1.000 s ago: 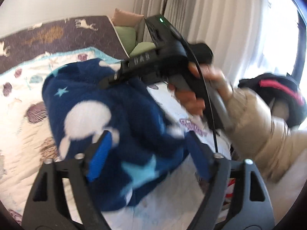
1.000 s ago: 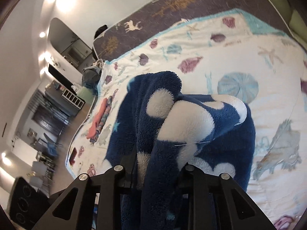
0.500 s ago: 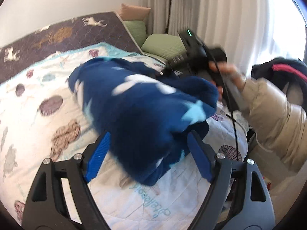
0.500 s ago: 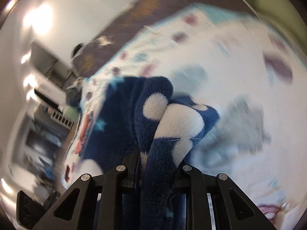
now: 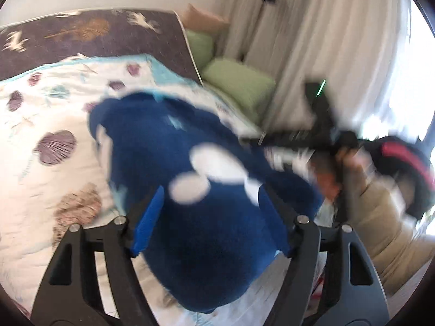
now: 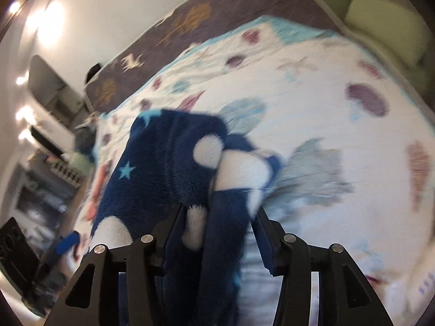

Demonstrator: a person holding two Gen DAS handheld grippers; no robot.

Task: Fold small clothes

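Observation:
A navy fleece garment (image 5: pixel 176 149) with white blobs and pale blue stars lies bunched on the shell-print quilt (image 5: pixel 54 108). My left gripper (image 5: pixel 212 222) straddles its near end. The jaws are closing, the fleece fills the gap between the blue pads (image 5: pixel 148 222), and no firm pinch shows. In the right wrist view a fold of the garment (image 6: pixel 163 163) stands between the jaws of my right gripper (image 6: pixel 217 233). Those jaws are opening, and the right pad stands clear of the cloth. The right gripper (image 5: pixel 312 135), blurred, shows beyond the garment in the left wrist view.
Green pillows (image 5: pixel 239 84) and pale curtains (image 5: pixel 312 40) lie past the bed's far right edge. A dark animal-print cover (image 5: pixel 95 32) runs along the head of the bed. A beige sleeve (image 5: pixel 380 217) and a black-and-red bundle (image 5: pixel 402 157) are at the right. Room furniture (image 6: pixel 49 163) is off the quilt's left side.
The right jaws have parted from a tight pinch on the fold. The left jaws have narrowed around the garment, which now lies lower and closer between them. Both hands have shifted.

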